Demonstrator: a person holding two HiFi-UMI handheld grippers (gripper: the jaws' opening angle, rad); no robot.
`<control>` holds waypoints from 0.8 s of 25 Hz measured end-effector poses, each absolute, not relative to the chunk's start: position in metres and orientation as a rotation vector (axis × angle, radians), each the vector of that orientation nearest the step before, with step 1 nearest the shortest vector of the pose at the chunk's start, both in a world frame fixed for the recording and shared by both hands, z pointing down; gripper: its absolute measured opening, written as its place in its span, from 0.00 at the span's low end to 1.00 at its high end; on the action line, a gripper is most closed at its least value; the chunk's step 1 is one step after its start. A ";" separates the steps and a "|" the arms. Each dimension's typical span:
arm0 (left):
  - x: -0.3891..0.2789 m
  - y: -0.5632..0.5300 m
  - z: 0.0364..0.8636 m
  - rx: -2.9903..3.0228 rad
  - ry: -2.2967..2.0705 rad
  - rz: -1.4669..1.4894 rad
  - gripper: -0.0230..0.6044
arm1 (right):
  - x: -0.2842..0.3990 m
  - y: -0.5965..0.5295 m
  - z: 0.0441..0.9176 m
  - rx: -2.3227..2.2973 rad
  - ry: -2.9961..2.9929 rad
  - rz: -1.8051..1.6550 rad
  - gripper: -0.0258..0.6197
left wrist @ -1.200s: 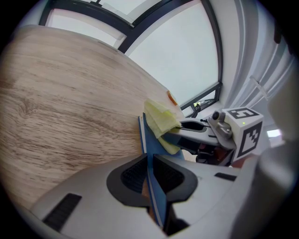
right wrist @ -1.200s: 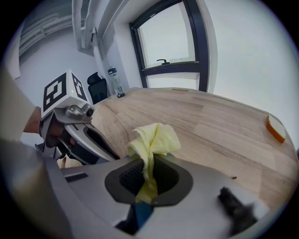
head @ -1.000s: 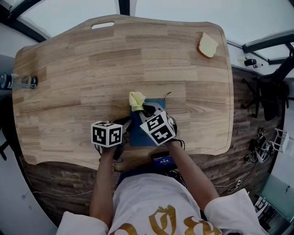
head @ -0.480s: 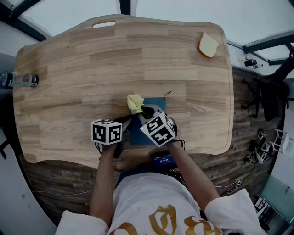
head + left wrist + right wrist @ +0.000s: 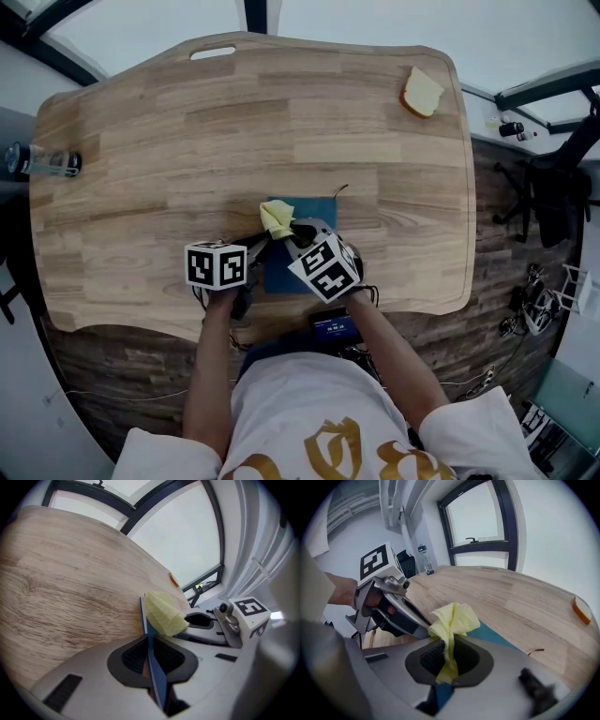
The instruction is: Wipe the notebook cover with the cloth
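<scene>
Near the tabletop's [image 5: 187, 141] front edge, the notebook [image 5: 317, 210] is pinched by the left gripper [image 5: 151, 658] and partly hidden by both. The yellow cloth [image 5: 277, 217] is clamped by the right gripper [image 5: 447, 656] at its corner. A bottle [image 5: 42, 161] and a pale slice [image 5: 422, 92] are set far off.

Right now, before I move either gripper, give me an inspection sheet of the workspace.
Surface: wooden table, light grain.
Job's things: blue notebook near the front edge; yellow cloth bunched on its far left corner.
Clutter: bottle at the left edge; pale sponge-like piece far right.
Grippers: left gripper clamps the notebook's edge; right gripper clamps the cloth.
Cables: loose cables on the floor.
Surroundings: office chair at right.
</scene>
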State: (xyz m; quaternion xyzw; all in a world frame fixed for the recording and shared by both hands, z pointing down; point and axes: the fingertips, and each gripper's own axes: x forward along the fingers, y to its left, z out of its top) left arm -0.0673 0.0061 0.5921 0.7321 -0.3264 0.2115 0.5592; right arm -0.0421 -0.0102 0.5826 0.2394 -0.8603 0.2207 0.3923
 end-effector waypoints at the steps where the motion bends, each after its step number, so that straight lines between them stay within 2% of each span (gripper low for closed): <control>1: -0.068 0.006 0.592 1.725 -0.769 0.497 0.11 | -0.042 -0.009 0.583 0.606 -2.186 0.560 0.10; 20: -0.067 0.004 0.591 1.741 -0.777 0.506 0.11 | -0.034 0.026 0.583 0.551 -2.178 0.595 0.10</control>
